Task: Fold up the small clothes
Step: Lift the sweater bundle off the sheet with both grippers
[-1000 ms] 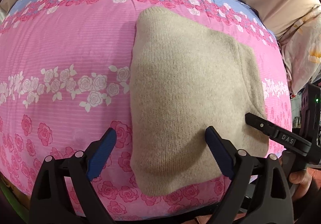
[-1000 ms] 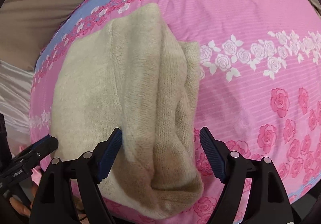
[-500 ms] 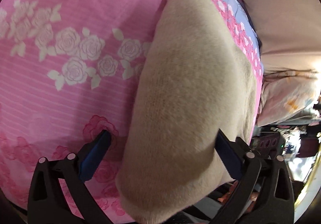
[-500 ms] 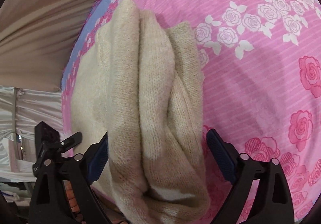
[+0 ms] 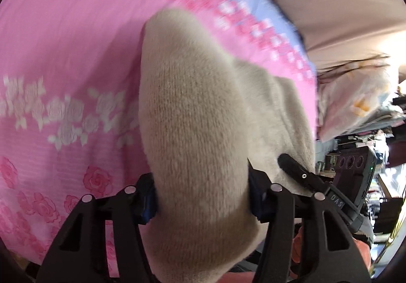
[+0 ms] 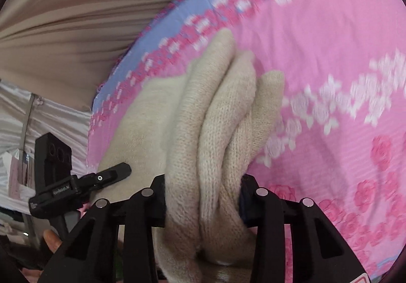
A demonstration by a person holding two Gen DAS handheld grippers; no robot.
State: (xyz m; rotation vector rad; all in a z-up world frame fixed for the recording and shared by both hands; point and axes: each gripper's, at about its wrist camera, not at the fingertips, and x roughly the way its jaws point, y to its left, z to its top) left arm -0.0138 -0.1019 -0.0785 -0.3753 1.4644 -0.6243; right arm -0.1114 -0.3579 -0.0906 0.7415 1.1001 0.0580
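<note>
Sweater, the beige knitted one, is what you hold at its near edge with both tools. Your left hand-held gripper has its jaws pressed against a thick smooth roll of the knit, so it is closed on the cloth and not on air. Your right hand-held gripper pinches several stacked layers; you can count about three rounded folds standing on edge between its blue pads. I judge you grip so much at once because the piece is already folded and you want all layers to travel together, not to slide apart.

A little farther, each camera sees the other tool beside the knit, so the two grips sit near to each other on the same edge. Beyond them the rest of the sweater lies on the bed, on the pink rose sheet. Its far end reaches close to the blue floral border. Behind the bed there is a beige curtain. Both views are blurred.
</note>
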